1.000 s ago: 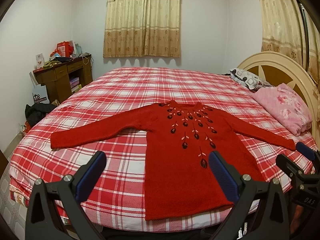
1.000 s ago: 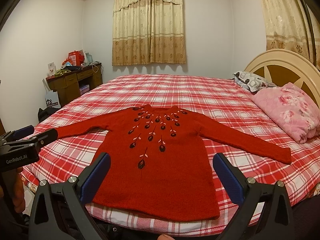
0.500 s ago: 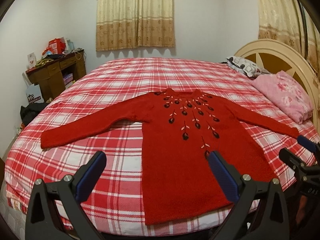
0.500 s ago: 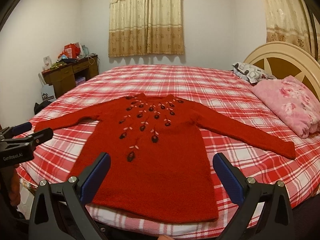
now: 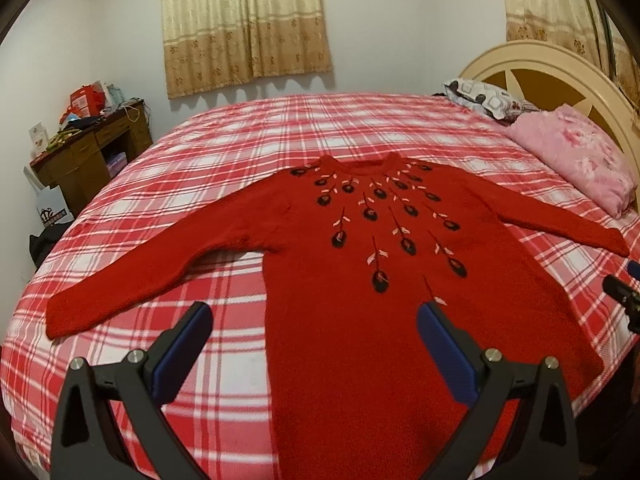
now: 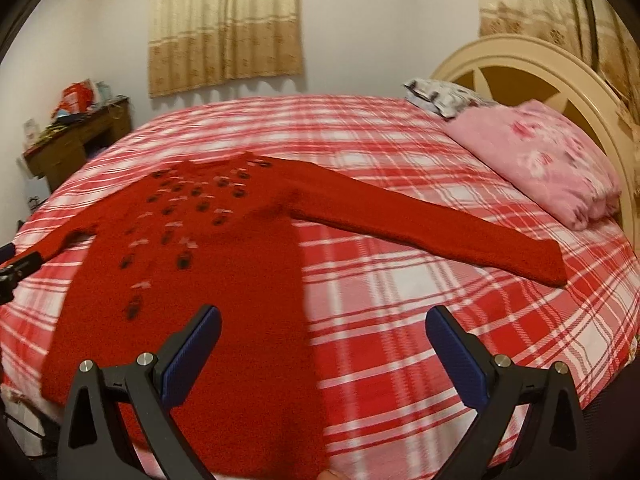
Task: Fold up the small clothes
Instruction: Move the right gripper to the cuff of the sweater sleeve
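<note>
A red knitted sweater [image 5: 360,320] with dark embroidered flowers lies flat on the red plaid bed [image 5: 240,148], both sleeves spread out. My left gripper [image 5: 314,326] hovers open above the sweater's lower left side, nothing between its blue pads. In the right wrist view the sweater [image 6: 208,264] fills the left half, its right sleeve [image 6: 460,236] stretching toward the pillow. My right gripper [image 6: 324,330] is open above the sweater's right edge and the bare bedspread [image 6: 440,320]. Each gripper's tip shows at the edge of the other's view: the right gripper [image 5: 624,292] and the left gripper [image 6: 16,268].
A pink floral pillow [image 5: 576,160] and a patterned pillow [image 5: 484,100] lie by the cream headboard [image 5: 560,64] at the right. A cluttered wooden desk [image 5: 88,148] stands at the left wall. Curtains [image 5: 244,24] hang behind the bed. Bags [image 5: 48,232] sit on the floor.
Both grippers have moved forward and lower over the bed, closer to the sweater. The right gripper has swung to the right, toward the right sleeve. Both stay open.
</note>
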`<act>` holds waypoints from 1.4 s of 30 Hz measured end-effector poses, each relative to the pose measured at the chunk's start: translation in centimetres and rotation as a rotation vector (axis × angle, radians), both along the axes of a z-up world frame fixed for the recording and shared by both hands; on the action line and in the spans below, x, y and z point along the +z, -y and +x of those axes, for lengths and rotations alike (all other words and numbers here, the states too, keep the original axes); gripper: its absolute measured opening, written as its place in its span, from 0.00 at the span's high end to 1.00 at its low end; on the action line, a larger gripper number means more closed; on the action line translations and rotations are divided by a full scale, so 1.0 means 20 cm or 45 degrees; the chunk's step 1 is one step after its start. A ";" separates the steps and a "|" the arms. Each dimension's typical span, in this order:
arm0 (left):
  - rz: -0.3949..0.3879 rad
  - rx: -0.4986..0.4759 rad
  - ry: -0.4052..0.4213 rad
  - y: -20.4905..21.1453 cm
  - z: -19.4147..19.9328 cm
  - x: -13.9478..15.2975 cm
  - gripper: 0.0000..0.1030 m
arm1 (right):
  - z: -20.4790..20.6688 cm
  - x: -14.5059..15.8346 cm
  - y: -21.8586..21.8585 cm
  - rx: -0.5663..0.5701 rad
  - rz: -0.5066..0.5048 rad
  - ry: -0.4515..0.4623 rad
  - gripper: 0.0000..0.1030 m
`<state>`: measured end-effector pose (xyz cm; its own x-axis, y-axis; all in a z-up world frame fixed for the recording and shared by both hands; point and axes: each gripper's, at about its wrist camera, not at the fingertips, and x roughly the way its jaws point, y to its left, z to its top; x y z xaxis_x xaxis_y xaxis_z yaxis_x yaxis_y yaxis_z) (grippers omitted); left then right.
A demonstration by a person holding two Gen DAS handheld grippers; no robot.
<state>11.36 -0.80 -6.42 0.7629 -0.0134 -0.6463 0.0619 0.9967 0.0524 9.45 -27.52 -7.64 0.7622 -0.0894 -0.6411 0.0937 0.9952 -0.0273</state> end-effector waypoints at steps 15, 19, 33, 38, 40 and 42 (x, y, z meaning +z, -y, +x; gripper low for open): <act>0.016 0.007 -0.008 0.07 0.31 -0.05 0.00 | 0.23 -0.06 0.54 -0.273 0.018 -0.069 0.01; 0.027 0.000 -0.025 0.09 0.38 -0.08 0.00 | 0.26 -0.07 0.71 -0.353 0.021 -0.081 0.01; 0.132 0.024 -0.029 0.07 0.62 -0.16 0.00 | 0.37 -0.04 1.29 -0.619 0.031 -0.150 0.02; 0.118 0.047 -0.056 0.03 0.67 -0.20 0.00 | 0.40 -0.09 1.38 -0.643 0.079 -0.201 0.10; 0.115 0.047 -0.062 0.02 0.67 -0.21 0.00 | 0.41 -0.12 1.37 -0.630 0.091 -0.223 0.19; 0.107 0.045 -0.069 0.02 0.67 -0.22 0.00 | 0.43 -0.15 1.37 -0.604 0.133 -0.254 0.27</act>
<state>24.84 -1.14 -10.82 0.7256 0.0689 -0.6847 0.0318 0.9906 0.1334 18.06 -54.93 -10.67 0.5159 -0.3229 -0.7935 0.5379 0.8430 0.0067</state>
